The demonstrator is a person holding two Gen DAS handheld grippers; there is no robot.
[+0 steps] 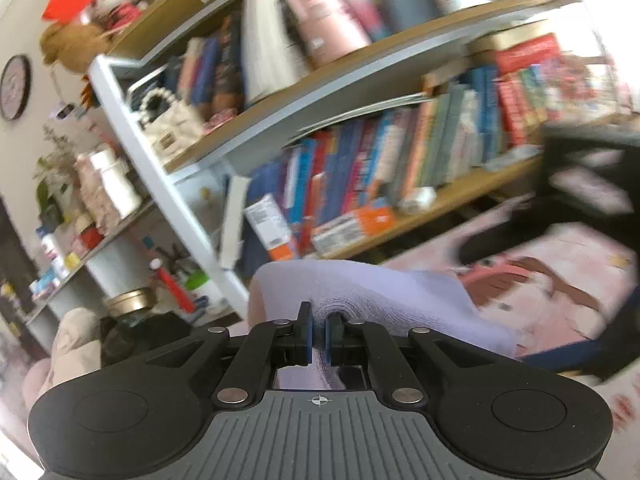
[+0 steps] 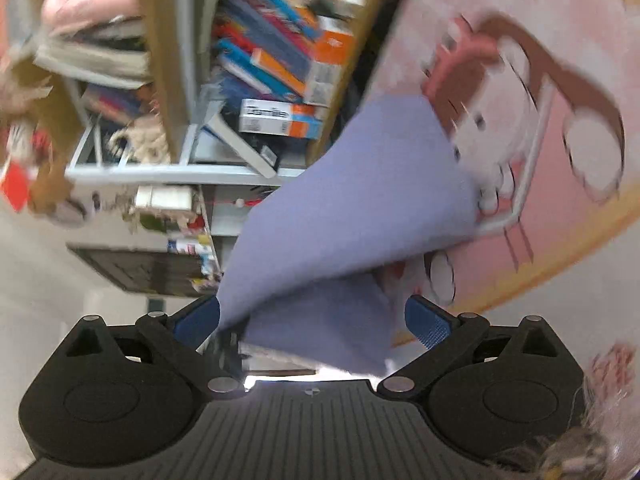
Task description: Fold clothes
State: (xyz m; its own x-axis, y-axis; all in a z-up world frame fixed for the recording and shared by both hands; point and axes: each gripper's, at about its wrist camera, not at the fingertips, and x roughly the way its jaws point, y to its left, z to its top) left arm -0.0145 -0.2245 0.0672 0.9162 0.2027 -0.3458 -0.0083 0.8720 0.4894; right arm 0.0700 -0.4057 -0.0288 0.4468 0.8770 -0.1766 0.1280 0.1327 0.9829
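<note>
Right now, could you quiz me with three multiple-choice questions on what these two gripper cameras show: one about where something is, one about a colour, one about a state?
1. Where do the books stand?
A. on wooden shelves behind the cloth
B. in a basket on the floor
C. on a chair

2. What colour is the cloth?
A. bright green
B. pale purple
C. black

3. How do the two grippers stand?
A. both wide open
B. left gripper pinching the cloth, right gripper open
C. both off the cloth

Answers: 1 A, rows of books fill the shelves; 2 B, the fabric looks lavender in both views; 3 B, the left pads squeeze a fold, while the right fingers stand apart with cloth loose between them.
</note>
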